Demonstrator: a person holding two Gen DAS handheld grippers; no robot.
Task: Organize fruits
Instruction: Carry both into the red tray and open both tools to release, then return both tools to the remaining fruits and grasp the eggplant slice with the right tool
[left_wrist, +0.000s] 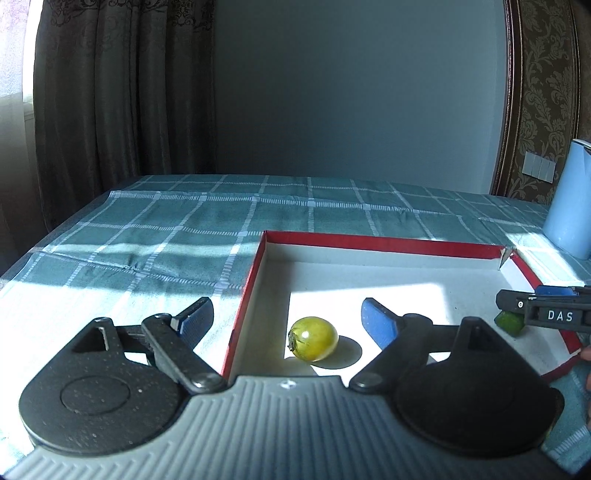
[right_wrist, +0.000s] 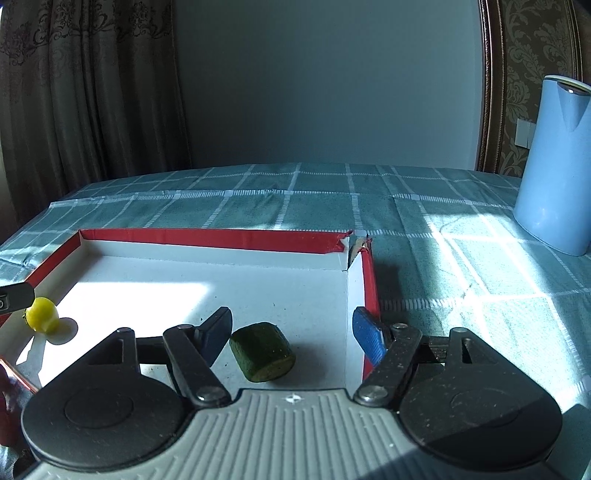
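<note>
Low in the left wrist view, the left gripper (left_wrist: 284, 317) is seen with its fingers spread wide, nothing pressed between them; a yellow-green tomato (left_wrist: 313, 338) lies free on the white floor of the red-rimmed box (left_wrist: 369, 240), between the fingers but touched by neither. At the bottom of the right wrist view, the right gripper (right_wrist: 295, 334) is likewise held wide apart, and a dark green cucumber piece (right_wrist: 263, 351) is seen lying loose in the box just beside the left finger. Toward the upper right, a blue jug (right_wrist: 554, 162) is set on the checked tablecloth (right_wrist: 295, 199).

Hard sunlight patches, sharp shadows, dim room, fisheye-bent edges.
</note>
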